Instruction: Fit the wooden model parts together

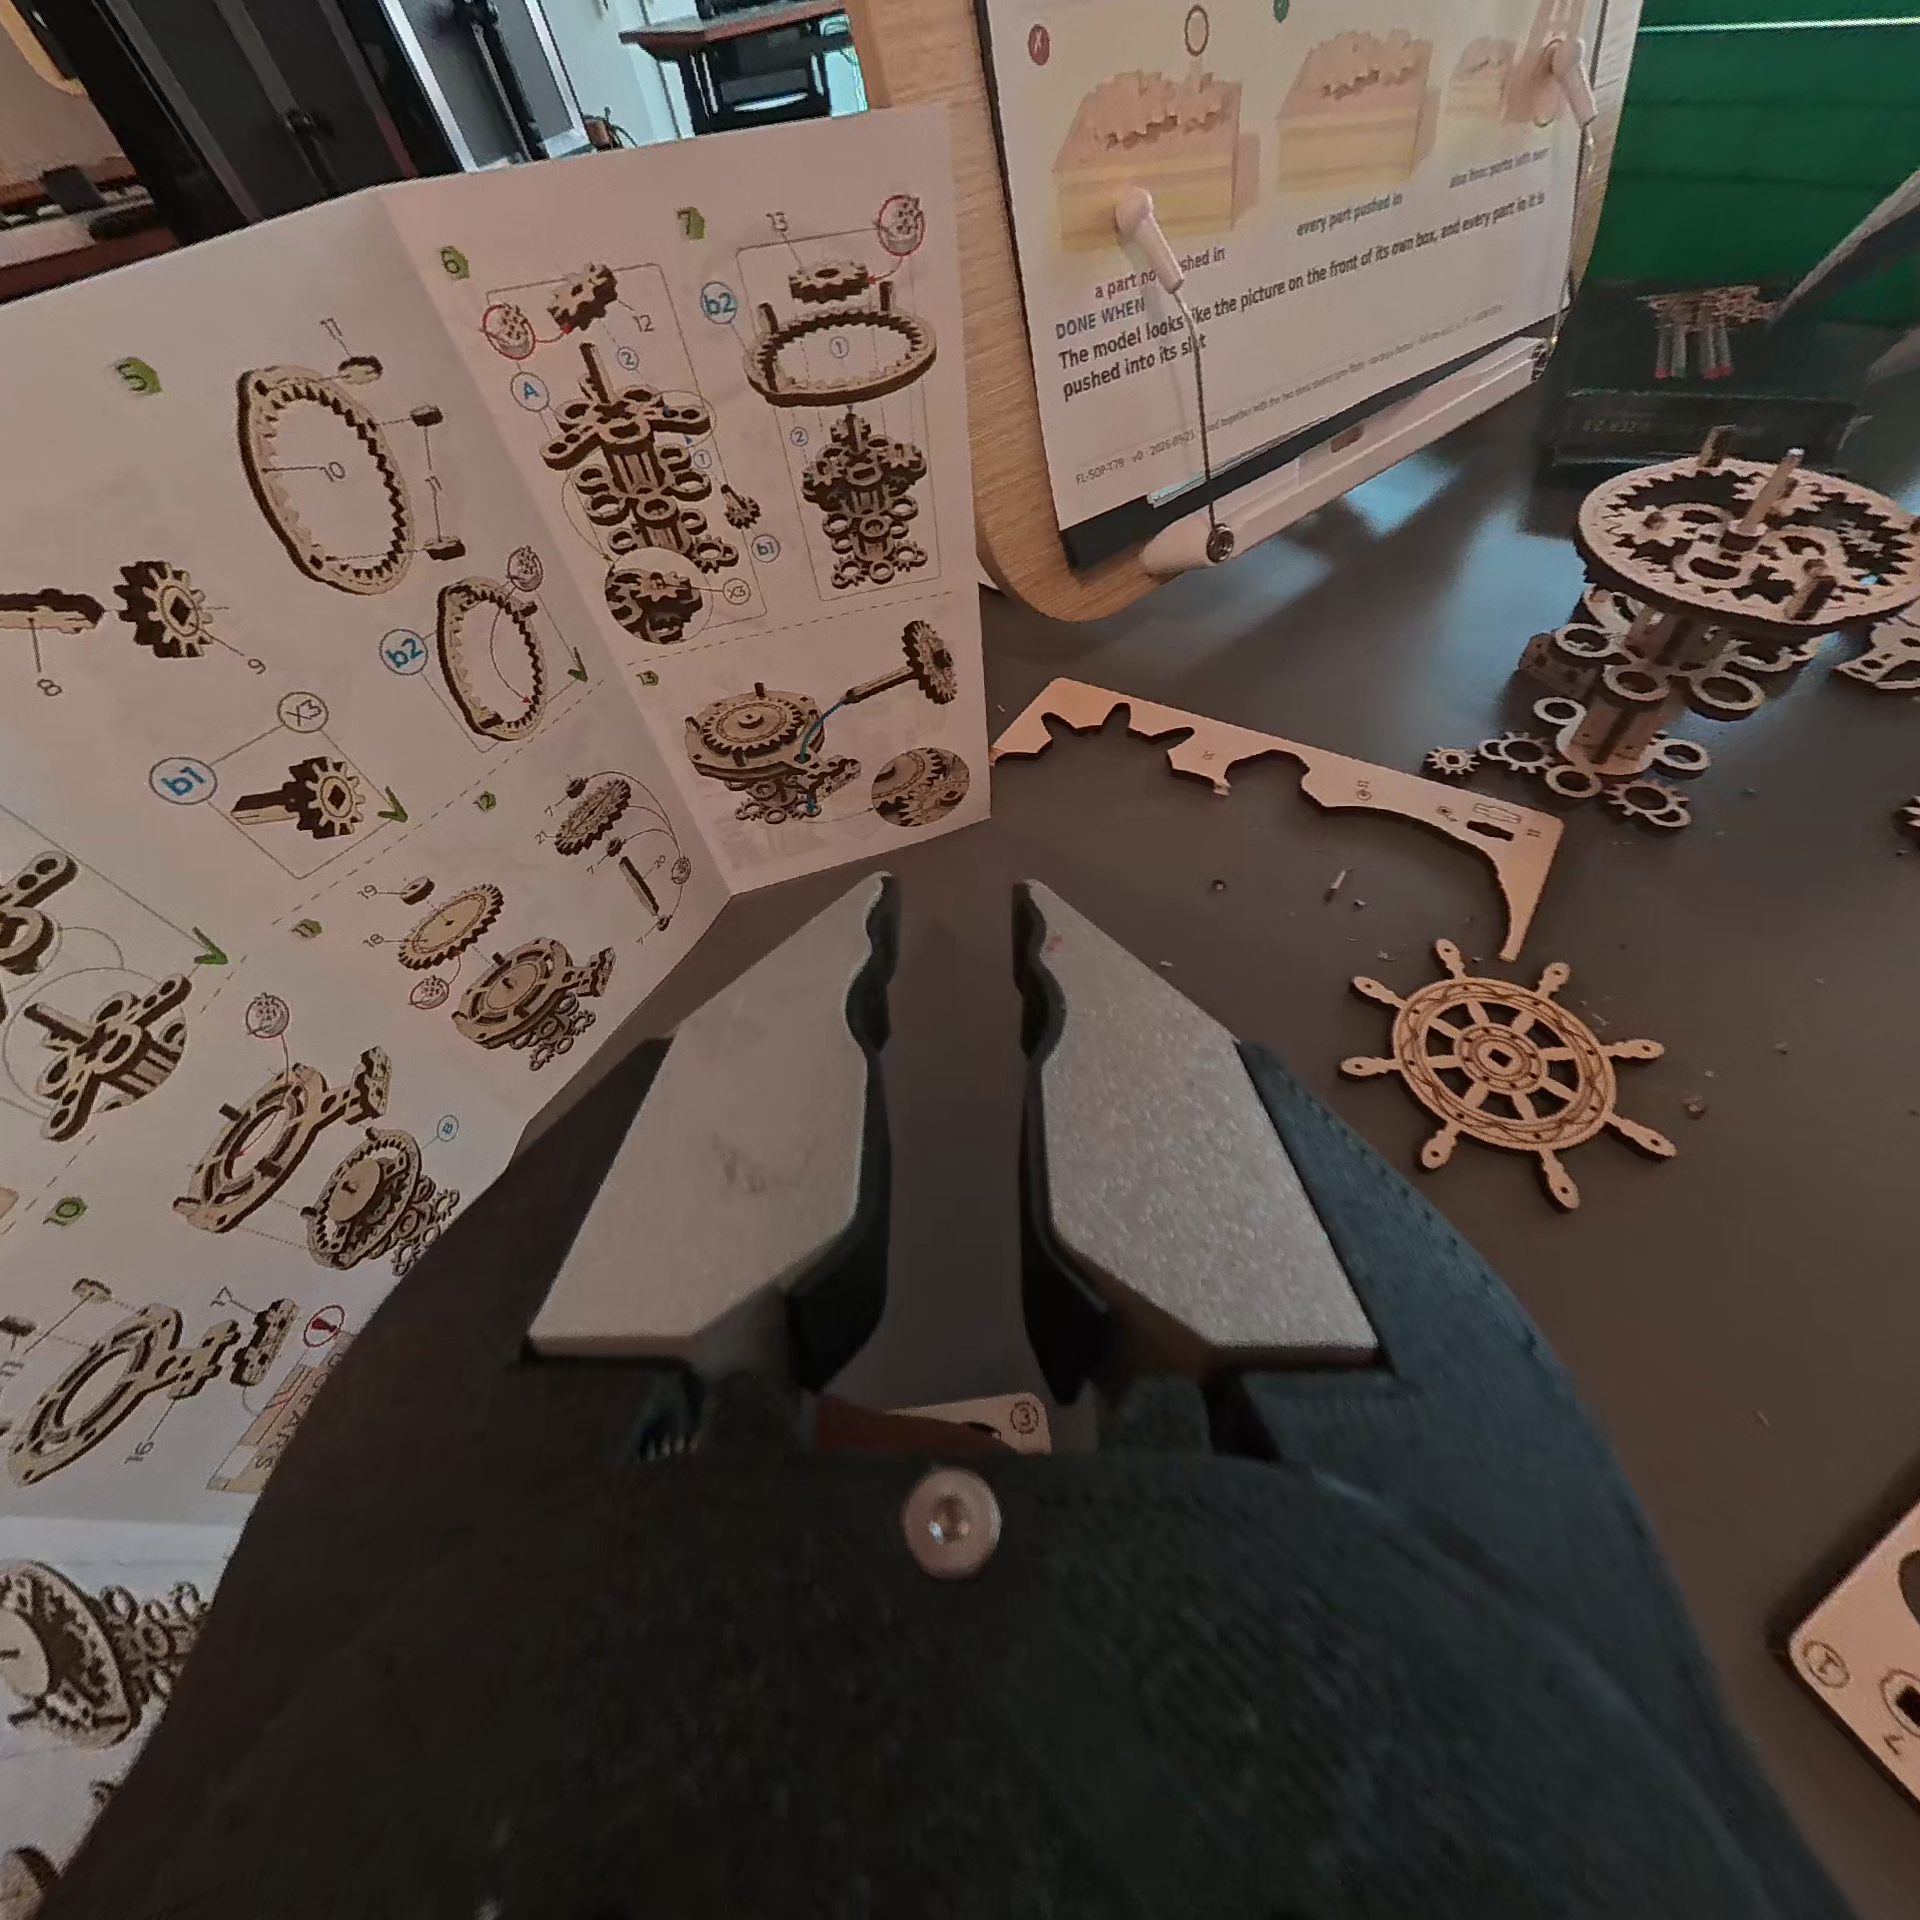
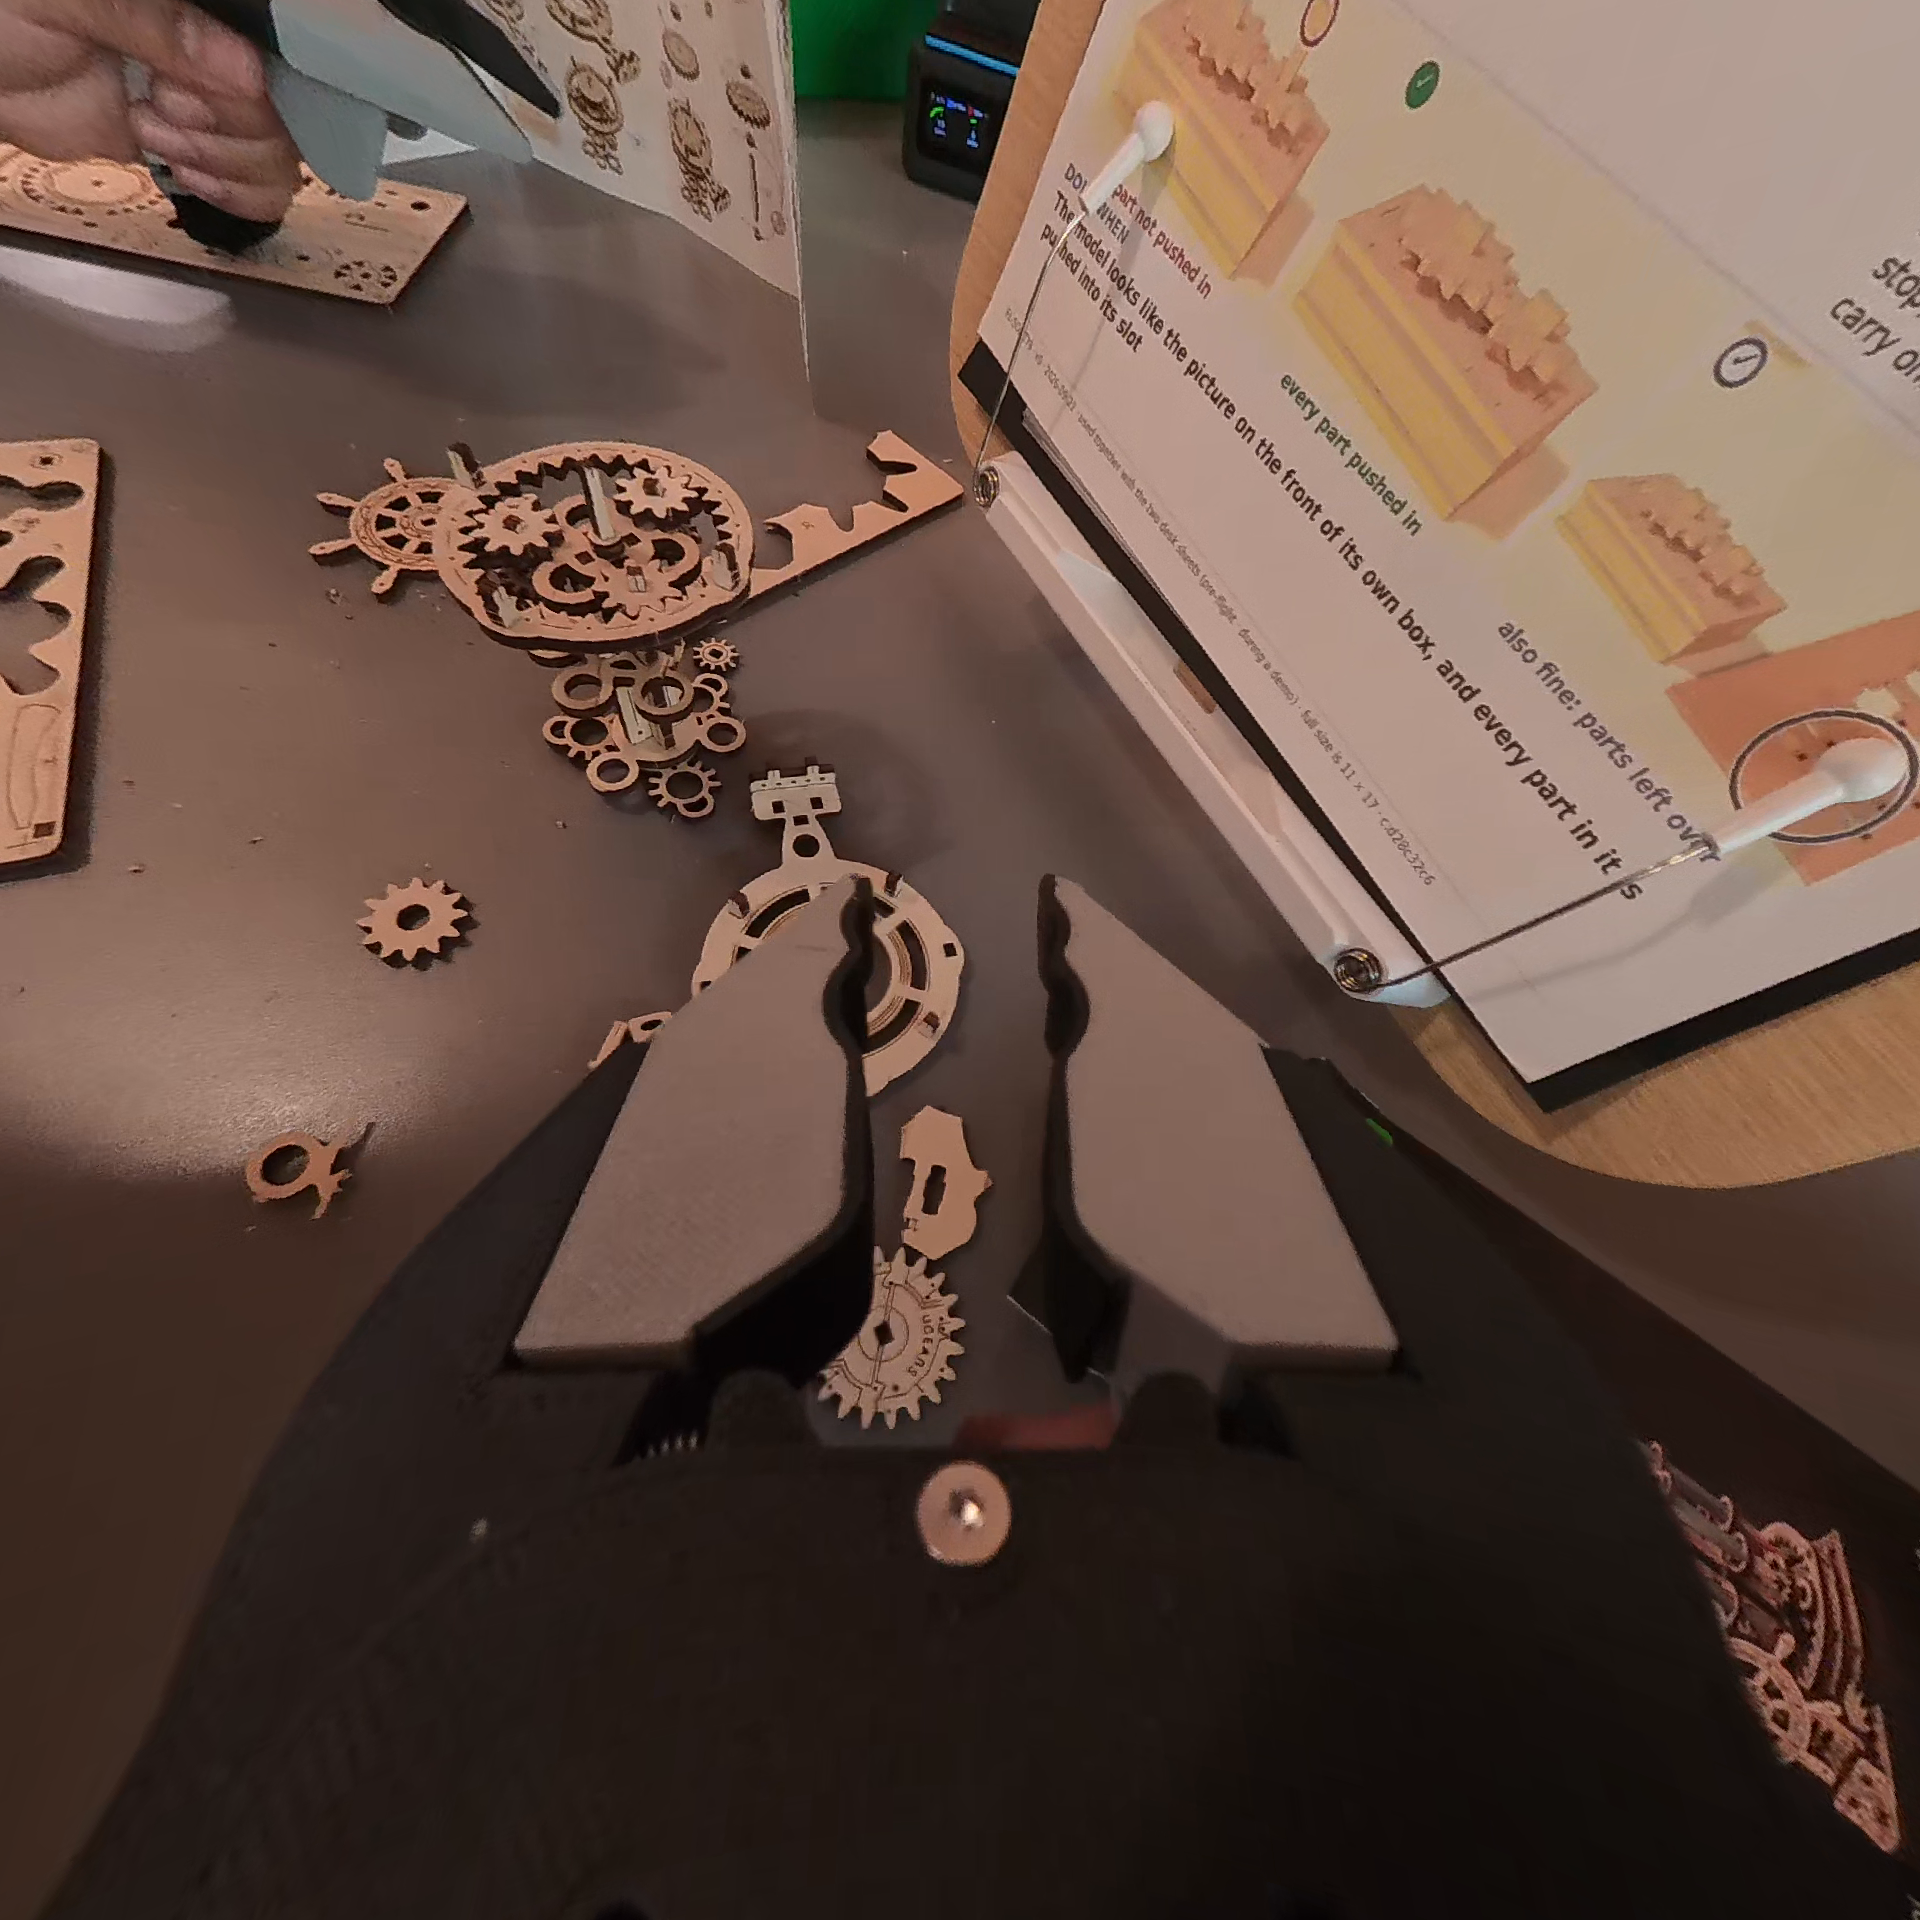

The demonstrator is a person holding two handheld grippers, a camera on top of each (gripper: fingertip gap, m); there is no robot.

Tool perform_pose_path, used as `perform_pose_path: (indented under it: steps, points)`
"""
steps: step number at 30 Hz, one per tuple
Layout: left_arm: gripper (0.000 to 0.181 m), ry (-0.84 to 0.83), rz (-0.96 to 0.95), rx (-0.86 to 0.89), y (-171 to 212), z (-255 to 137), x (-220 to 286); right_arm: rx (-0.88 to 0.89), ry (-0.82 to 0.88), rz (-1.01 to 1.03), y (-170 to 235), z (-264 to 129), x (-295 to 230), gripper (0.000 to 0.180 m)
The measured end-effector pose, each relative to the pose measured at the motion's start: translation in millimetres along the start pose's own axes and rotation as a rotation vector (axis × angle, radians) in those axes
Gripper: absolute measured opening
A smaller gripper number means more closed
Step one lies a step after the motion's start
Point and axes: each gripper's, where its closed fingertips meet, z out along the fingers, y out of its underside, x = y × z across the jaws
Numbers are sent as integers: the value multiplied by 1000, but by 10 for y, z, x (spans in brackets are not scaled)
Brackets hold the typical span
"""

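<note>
The half-built wooden gear model (image 1: 1725, 582) stands on the dark table at the far right of the left wrist view; it also shows in the right wrist view (image 2: 597, 561). My left gripper (image 1: 954, 894) is open and empty above bare table, beside the folded instruction sheet (image 1: 416, 623). A wooden ship's wheel (image 1: 1507, 1070) lies to its right. My right gripper (image 2: 951, 894) is open and empty, hovering over a round ring part (image 2: 914, 977) with a stem. A small slotted piece (image 2: 940, 1179) and a toothed gear (image 2: 899, 1340) lie between its fingers on the table.
An emptied cut-out strip (image 1: 1351, 790) lies behind the wheel. A loose gear (image 2: 414, 921), a small ringed piece (image 2: 296, 1169) and cut-out sheets (image 2: 42, 665) lie left. A clipboard stand (image 2: 1455, 520) with a picture sheet rises on the right. A hand (image 2: 135, 104) holds the other gripper far left. My hands' fingertips stand some 30 centimetres from each other. The wooden ship's wheel (image 1: 1507, 1070) is about 12 centimetres from my left fingertips and 25 centimetres from my right. Look for it in the right wrist view (image 2: 415, 513) too.
</note>
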Motion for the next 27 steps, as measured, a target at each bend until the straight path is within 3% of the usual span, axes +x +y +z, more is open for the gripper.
perform_pose_path:
  steps: [5, 13, 20, 27]
  points:
    - [19, -7, -2, 0, 2, -2, -19, -24, -39, -20, 26, 26, -91, 31]
    - [19, -5, -3, -1, 3, -1, -19, -215, -284, -89, 363, -150, -526, 28]
    - [19, -3, -1, -5, 9, 2, -15, -336, -324, -62, 621, -115, -577, 32]
    - [19, -8, 9, -4, 10, -6, -21, -314, -347, -76, 581, -34, -663, 32]
